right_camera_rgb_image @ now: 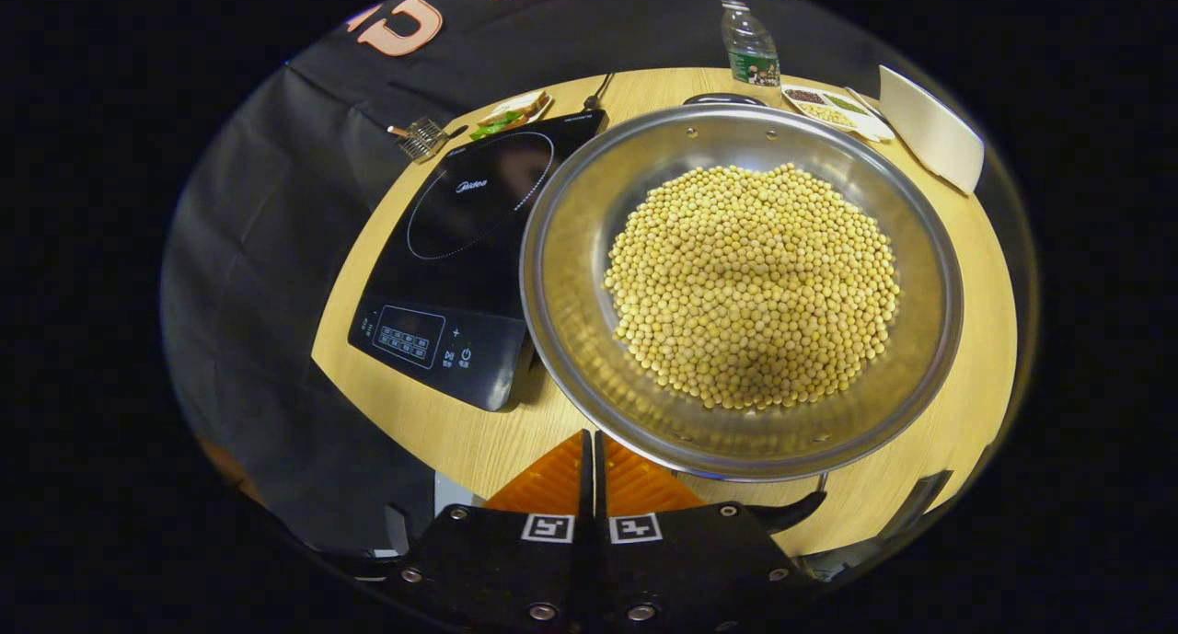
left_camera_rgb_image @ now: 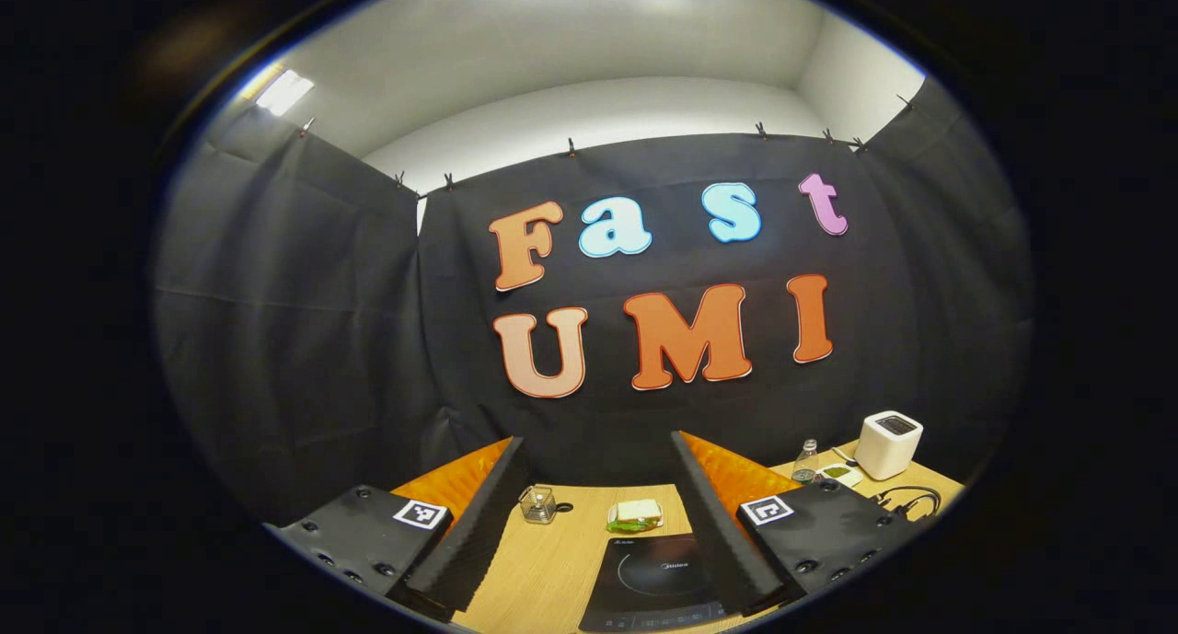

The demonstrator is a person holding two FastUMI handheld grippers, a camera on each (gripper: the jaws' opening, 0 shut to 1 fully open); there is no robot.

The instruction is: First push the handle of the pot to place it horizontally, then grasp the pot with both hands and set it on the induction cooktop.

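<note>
Pot (right_camera_rgb_image: pixel 742 293) full of yellow beans (right_camera_rgb_image: pixel 753 284) is seen on the wooden counter (right_camera_rgb_image: pixel 442 422), just right of the black induction cooktop (right_camera_rgb_image: pixel 460 257).

In the right gripper view, the right gripper (right_camera_rgb_image: pixel 593 459) is held low at the near rim of the pot, and its jaws are pressed together with nothing between them. In the left gripper view, the left gripper (left_camera_rgb_image: pixel 598 514) is held up above the counter, and its jaws are spread wide apart with nothing held. Between them the cooktop (left_camera_rgb_image: pixel 658 574), a sandwich (left_camera_rgb_image: pixel 635 514) and a small wire basket (left_camera_rgb_image: pixel 537 503) are seen. A water bottle (right_camera_rgb_image: pixel 751 45), a dish of spices (right_camera_rgb_image: pixel 833 109) and a white box (left_camera_rgb_image: pixel 888 443) are set at the far side.
</note>
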